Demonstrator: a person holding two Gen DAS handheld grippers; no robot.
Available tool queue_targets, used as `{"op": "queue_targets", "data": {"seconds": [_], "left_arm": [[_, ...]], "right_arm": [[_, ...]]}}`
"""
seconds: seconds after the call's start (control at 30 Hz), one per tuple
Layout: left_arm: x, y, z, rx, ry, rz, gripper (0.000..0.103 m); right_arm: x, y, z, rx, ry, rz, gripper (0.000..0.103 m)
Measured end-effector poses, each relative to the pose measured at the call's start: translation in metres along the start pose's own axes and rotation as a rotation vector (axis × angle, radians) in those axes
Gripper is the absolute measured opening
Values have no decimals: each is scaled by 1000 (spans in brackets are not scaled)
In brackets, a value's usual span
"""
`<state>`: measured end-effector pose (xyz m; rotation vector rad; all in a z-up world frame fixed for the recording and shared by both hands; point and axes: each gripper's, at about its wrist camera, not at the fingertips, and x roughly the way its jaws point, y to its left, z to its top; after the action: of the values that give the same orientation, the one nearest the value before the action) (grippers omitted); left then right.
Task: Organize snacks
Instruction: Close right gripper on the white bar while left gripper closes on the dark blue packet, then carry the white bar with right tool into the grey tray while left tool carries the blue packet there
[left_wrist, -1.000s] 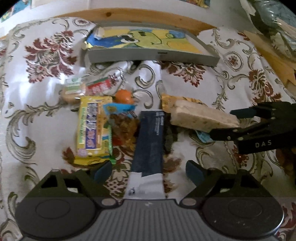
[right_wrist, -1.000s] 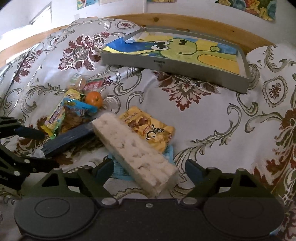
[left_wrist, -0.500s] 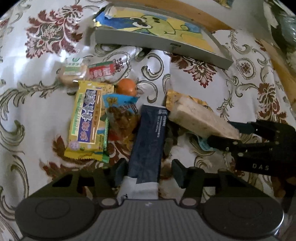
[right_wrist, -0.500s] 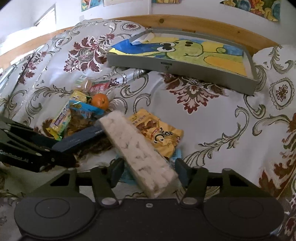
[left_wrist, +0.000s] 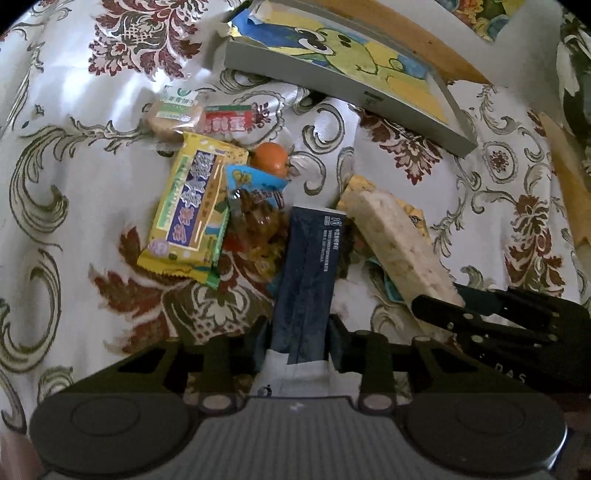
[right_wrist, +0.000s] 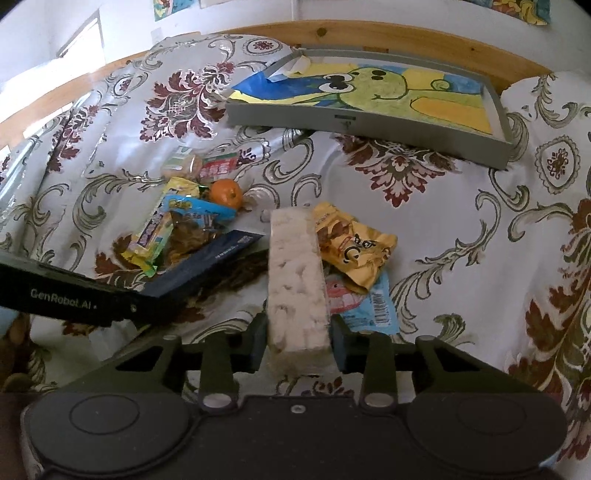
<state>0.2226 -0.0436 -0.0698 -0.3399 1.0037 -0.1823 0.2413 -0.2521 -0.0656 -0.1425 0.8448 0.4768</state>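
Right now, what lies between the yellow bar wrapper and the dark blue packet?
A clear bag of brown snacks with a blue top lies between the yellow wrapper and the blue packet, seen in the left wrist view.

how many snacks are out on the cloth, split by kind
Long blocks and boxes: 2, the dark blue box and the pale rice bar
Flat packets: 6, long yellow, blue with brown sweets, red, round biscuit, orange-yellow, light blue
Fruit: 1, the orange
Total: 9
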Motion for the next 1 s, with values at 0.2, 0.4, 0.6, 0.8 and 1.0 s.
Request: {"op": "queue_targets", "data": {"seconds": [0.2, 0.4, 0.6, 0.8, 1.0], "left_arm": [[0, -6, -3, 17, -9, 32, 36], [-4, -8, -6, -9, -16, 36, 35], [-10, -15, -10, -3, -19, 39, 33], [-20, -22, -13, 18, -31, 39, 31], [-34, -23, -13, 14, -67, 47, 31]], "right_arm": [[14, 2, -4, 23, 0, -16, 47], [20, 6, -5, 4, -36, -42, 39], [9, 22, -5, -102, -73, -103, 36], [-1, 46, -12, -287, -106, -195, 36], [-17, 50, -11, -312, -176, -233, 36]]}}
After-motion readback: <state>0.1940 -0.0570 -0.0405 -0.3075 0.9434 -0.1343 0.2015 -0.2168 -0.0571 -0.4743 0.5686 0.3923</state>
